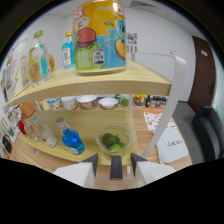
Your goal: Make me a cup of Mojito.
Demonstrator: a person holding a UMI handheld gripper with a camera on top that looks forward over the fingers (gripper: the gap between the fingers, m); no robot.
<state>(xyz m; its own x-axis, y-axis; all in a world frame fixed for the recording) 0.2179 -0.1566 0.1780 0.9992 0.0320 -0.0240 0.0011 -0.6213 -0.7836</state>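
Partly hidden: lime bowl point(114, 139) beyond jaws.

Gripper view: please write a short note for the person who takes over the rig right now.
Gripper: open, holding nothing, low in front of the wooden shelf.
Glass bowl with limes sits on the lower board, just ahead of the fingers, not between them.
Blue bottle stands beside the bowl, on the same board.
Yellow can stands on the top board, with bottles further along.
Small bowls line the back.
Done: nothing visible; no cup in view.
Left: every step of the Mojito, probably limes first.
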